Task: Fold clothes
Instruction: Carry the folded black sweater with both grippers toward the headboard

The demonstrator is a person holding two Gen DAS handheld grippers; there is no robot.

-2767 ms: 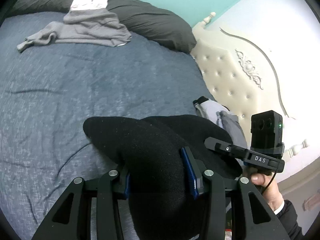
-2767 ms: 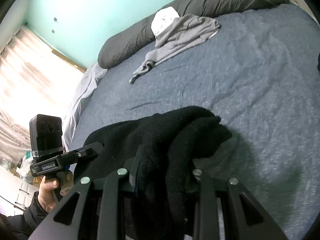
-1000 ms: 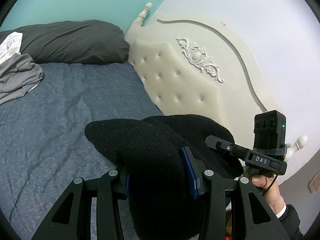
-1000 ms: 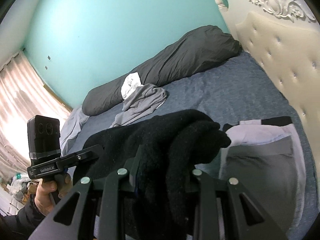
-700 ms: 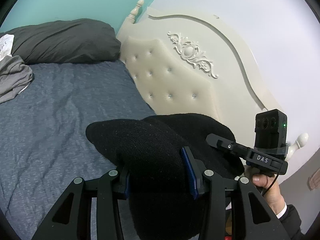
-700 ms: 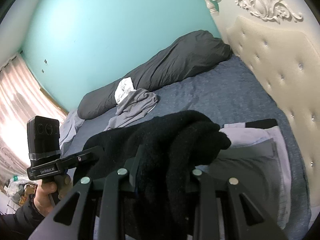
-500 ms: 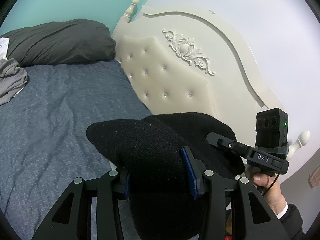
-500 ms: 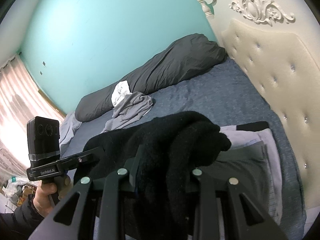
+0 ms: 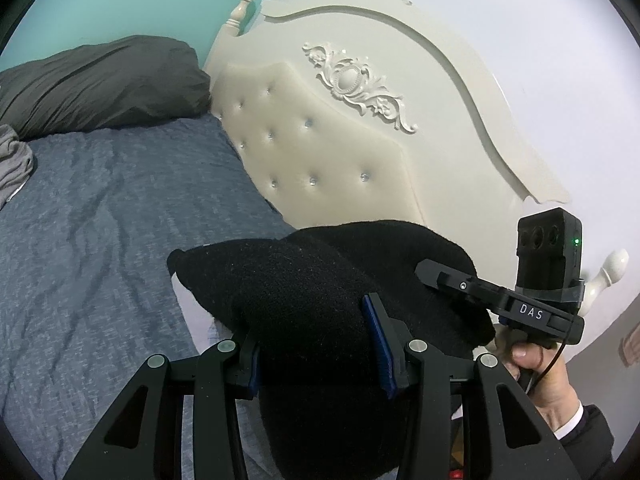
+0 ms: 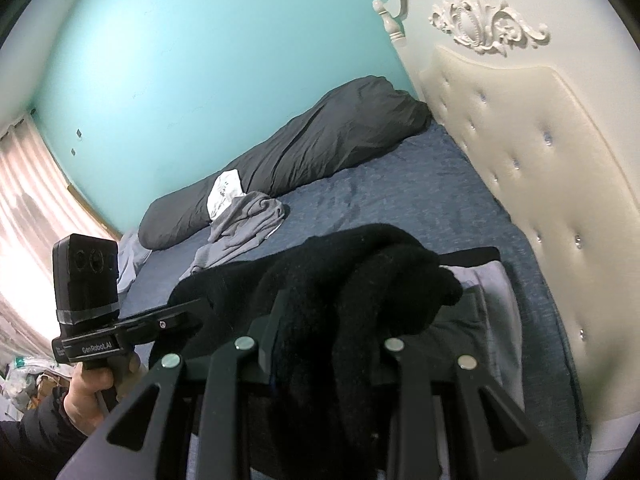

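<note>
Black fleece garment [image 9: 304, 304] bunched thick between both grippers, held up off the bed [image 9: 100, 240]. Fabric: matte, fuzzy nap, no print or seams visible; folded over itself into a rounded wad w/ a blunt corner poking out to the left in left wrist view. From right wrist view same garment [image 10: 360, 280] shows two or three rolled lobes stacked, one lobe ending in a knobby tip at the right.

Left gripper [image 9: 316, 344]: jaws part-closed, clamped on the wad, blue pads pressed into fleece on both sides. Right gripper [image 10: 324, 340]: also pinched onto the garment, fabric spilling over and down between the fingers; pads mostly buried, so gap width can't be read exactly.

Garment hangs near the cream tufted headboard [image 9: 320, 152], above a folded pile [image 10: 488, 320] of grey/lavender clothes w/ a black band at the far edge; pile lies on the blue bedspread just beside headboard. Contact betw. garment and pile: can't tell.

Elsewhere: dark grey pillow [image 10: 320, 148] along the teal wall [image 10: 200, 60]; crumpled grey hoodie [image 10: 240, 228] w/ white piece lying against it, well apart from the held garment. Person's hand [image 9: 540, 372] grips the right unit's handle, dark sleeve, white cuff.
</note>
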